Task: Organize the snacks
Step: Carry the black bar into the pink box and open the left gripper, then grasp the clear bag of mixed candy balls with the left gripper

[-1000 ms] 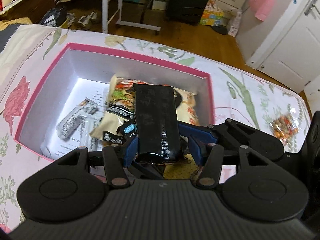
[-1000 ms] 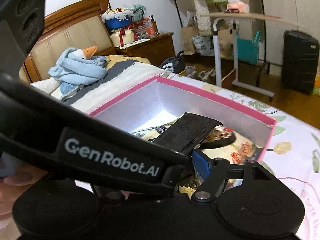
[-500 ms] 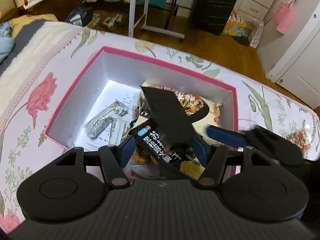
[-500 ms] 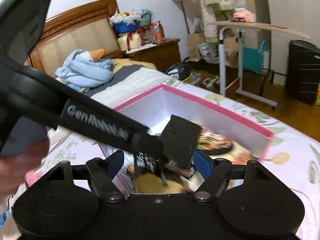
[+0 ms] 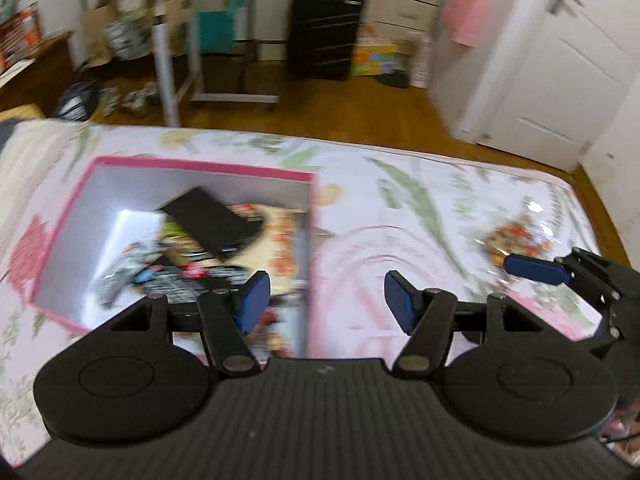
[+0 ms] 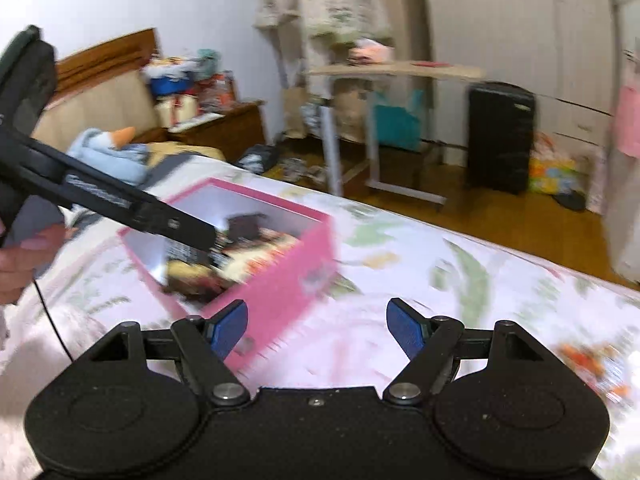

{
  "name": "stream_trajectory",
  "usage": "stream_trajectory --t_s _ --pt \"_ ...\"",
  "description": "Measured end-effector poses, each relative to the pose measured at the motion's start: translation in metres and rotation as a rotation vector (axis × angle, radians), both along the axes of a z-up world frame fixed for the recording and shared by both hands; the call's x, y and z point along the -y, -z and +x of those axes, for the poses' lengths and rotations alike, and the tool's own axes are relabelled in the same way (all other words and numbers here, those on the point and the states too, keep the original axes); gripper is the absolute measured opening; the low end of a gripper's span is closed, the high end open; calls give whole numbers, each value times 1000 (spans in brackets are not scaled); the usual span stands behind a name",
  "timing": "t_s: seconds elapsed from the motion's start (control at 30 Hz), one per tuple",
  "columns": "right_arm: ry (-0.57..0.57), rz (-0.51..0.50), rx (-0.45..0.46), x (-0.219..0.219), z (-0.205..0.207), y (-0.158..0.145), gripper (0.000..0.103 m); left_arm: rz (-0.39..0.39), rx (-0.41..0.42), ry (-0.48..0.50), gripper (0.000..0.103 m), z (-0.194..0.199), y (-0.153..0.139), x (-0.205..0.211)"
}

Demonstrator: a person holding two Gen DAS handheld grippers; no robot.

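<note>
Left gripper [image 5: 326, 296]: jaws apart, empty. Right gripper [image 6: 316, 326]: jaws apart, empty. Pink box [image 5: 200, 164] at ten o'clock holds black packet [image 5: 208, 222] atop other snacks, likely sorted. Loose snack bag [image 5: 516, 234] at two o'clock on bedspread [image 5: 420, 220], probably next.

glossy black packet [image 5: 212, 222] — matt pink cardboard box [image 5: 200, 166], floral cloth bedspread [image 5: 420, 216].

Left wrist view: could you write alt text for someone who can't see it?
A pink box of snack packets sits on a floral bedspread, a black packet lying on top. The left gripper hangs open and empty in front; another snack bag lies at right.
</note>
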State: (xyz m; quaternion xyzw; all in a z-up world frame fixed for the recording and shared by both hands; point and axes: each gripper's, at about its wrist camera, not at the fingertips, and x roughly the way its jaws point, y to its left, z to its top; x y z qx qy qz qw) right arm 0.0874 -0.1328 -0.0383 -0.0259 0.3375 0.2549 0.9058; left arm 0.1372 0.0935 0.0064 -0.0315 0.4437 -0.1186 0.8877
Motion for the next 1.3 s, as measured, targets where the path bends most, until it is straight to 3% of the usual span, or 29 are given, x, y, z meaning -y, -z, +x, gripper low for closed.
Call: stream_trajectory --t_s 0.13,0.23,0.37,0.53,0.7,0.97,1.03,1.07,1.13,1.27,1.3 --pt "95 -43 -1 50 -9 5 81 -29 -2 99 62 -2 3 41" --pt "189 -32 -23 90 -5 15 81 -109 -64 201 60 5 17 75" --pt "327 1 -63 141 10 40 81 -140 -81 245 59 13 46 124" --pt "450 93 -188 193 31 80 81 -199 -123 267 59 44 88 177" --pt "499 147 -235 206 38 118 81 -201 -158 270 58 98 126 224" --pt "484 154 -186 196 61 143 81 -175 -127 333 57 147 144 275" --pt "485 164 -193 196 66 146 82 -194 -159 382 56 157 152 283" --pt "486 169 -191 195 68 148 82 -215 -186 445 61 160 157 288" --pt "498 175 -188 195 70 150 84 -192 -189 511 61 159 163 293" --pt "522 168 -175 194 65 150 83 -273 -295 554 61 152 165 284" --pt "508 158 -177 193 64 149 79 -270 -307 556 60 148 165 282"
